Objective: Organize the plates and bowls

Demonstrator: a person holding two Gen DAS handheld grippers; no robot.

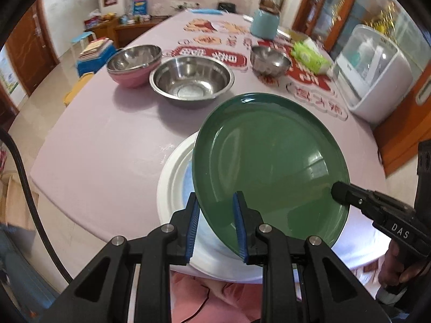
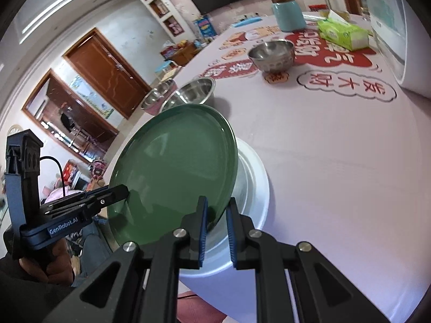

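A dark green plate (image 1: pixel 269 161) (image 2: pixel 175 167) hangs tilted above a white plate (image 1: pixel 172 188) (image 2: pixel 258 188) that lies near the table's front edge. My left gripper (image 1: pixel 216 215) is shut on the green plate's near-left rim, and its tip shows in the right wrist view as well (image 2: pixel 121 191). My right gripper (image 2: pixel 217 215) is shut on the plate's right rim; its tip reaches in from the right in the left wrist view (image 1: pixel 339 191). Farther back stand a steel bowl (image 1: pixel 191 80) (image 2: pixel 194 91), a pink-sided bowl (image 1: pixel 133 64) (image 2: pixel 156 99) and a small steel bowl (image 1: pixel 269 60) (image 2: pixel 270 52).
The pink tablecloth (image 1: pixel 107 148) carries red printed characters towards the back. A green tissue pack (image 1: pixel 309 56) (image 2: pixel 342 33), a teal canister (image 1: pixel 265 24) (image 2: pixel 288 16) and a white appliance (image 1: pixel 374 75) stand at the far right. A hand (image 1: pixel 398 263) holds the right gripper.
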